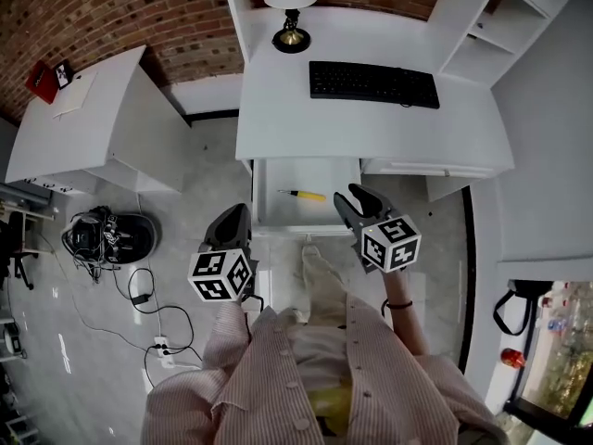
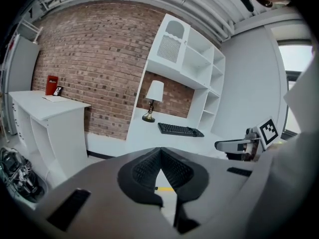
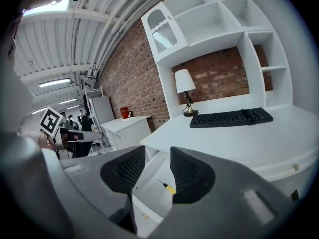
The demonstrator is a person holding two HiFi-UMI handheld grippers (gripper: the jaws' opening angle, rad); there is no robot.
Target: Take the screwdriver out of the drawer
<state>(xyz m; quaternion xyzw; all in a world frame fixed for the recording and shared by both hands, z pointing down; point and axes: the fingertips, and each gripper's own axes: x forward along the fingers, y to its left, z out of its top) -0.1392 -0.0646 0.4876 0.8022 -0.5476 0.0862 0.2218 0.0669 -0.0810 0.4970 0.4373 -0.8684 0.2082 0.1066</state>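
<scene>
Yellow-handled screwdriver (image 3: pixel 168 187), end behind jaws of right gripper (image 3: pixel 157 156)

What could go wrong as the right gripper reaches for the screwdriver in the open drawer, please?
1. The screwdriver is thin and lies flat on the drawer floor, so the open right gripper may roll or push it rather than grip it.
2. The gripper is close to the drawer's right wall and the desk edge above it, and could knock either on the way in.
</scene>
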